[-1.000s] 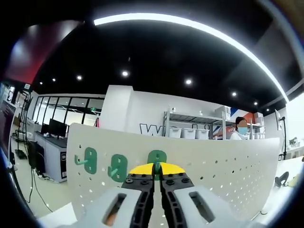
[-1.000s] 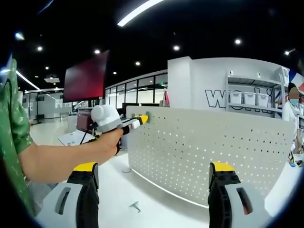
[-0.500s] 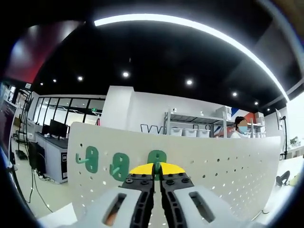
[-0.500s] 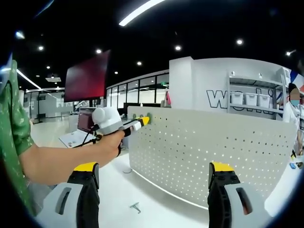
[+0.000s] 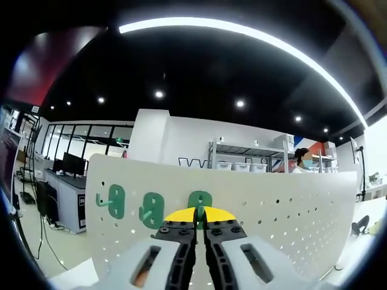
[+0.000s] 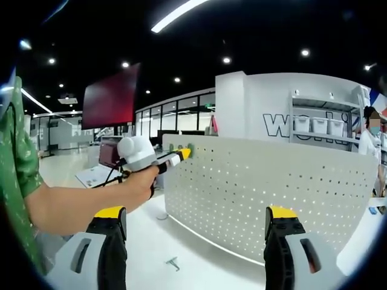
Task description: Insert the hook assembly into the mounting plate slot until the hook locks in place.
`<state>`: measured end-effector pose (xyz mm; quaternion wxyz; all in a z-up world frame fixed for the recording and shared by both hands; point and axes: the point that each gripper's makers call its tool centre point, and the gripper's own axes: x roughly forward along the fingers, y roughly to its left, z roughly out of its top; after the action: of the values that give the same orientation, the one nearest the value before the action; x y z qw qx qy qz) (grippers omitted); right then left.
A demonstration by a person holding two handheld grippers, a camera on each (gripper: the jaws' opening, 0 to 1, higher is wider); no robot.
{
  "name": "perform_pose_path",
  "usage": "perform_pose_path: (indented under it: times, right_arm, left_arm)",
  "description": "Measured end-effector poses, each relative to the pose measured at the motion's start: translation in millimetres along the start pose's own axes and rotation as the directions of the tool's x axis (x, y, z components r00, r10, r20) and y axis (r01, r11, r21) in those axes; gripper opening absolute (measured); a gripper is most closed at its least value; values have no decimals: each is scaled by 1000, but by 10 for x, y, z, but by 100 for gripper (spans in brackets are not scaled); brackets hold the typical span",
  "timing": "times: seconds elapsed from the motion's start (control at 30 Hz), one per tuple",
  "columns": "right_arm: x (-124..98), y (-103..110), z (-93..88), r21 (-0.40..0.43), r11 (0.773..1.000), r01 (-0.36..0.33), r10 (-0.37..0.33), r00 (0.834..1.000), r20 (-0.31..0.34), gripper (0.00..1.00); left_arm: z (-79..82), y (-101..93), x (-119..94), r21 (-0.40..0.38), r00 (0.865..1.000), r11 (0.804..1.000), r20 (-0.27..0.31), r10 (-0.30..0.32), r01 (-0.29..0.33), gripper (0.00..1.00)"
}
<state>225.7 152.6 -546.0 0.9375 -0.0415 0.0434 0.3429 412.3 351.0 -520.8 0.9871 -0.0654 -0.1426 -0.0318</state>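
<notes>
left gripper view, bottom centre: left gripper [image 5: 199,216] with jaws pressed together, yellow tips meeting on the stem of a green hook [image 5: 199,202], which sits against the white pegboard [image 5: 290,211]. the tips are right at the board face, upper edge of it. two more green hooks [image 5: 133,204] hang on the board left of the held one, in a row near the board's top edge, lower left of the frame. whether the held hook is fully seated cannot be told.

right gripper view, bottom: right gripper [image 6: 196,226], jaws set wide apart, nothing between them, yellow pads at lower left and lower right. just beyond, a bare forearm and hand [image 6: 136,184] reach in from the left, green sleeve [image 6: 15,163] at the left edge, holding the left gripper against the board's upper left corner. small green spots of the hooks show there. a small greenish piece [image 6: 173,263] lies on the white table [image 6: 181,241], bottom centre, in front of the board.

farther back: shelving with white bins [image 6: 317,124] upper right, a person [image 6: 370,142] at the right edge, a dark red screen [image 6: 109,96] upper left, ceiling light strip [image 5: 242,33] across the top.
</notes>
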Motion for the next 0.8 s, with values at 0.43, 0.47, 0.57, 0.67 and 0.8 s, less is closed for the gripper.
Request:
perform_pose_path:
  times: [0.43, 0.47, 0.57, 0.67, 0.8]
  right_arm:
    - [-7, -7, -40, 1, 1000, 2, -2, 1000, -11, 97]
    - [-6, -6, -41, 1, 1000, 2, -2, 1000, -11, 97]
    - [-4, -3, -43, 2, 1000, 1, -1, 1000, -12, 97]
    - [-2, -3, -51, 1, 1000, 2, -2, 1000, -15, 97]
    - [-1, 6, -66, 4, 1000, 1, -1, 1000, -17, 97]
  left_arm:
    - [-38, -10, 7, 5, 1000, 1000, -8, 0, 0, 3]
    - [-38, -10, 6, 3, 1000, 1000, -7, 0, 0, 3]
    - [-47, -8, 7, 3, 1000, 1000, -10, 1, -1, 3]
    - [-61, -12, 11, 9, 1000, 1000, -16, 0, 0, 3]
    - [-60, -10, 17, 14, 1000, 1000, -21, 3, -3, 3]
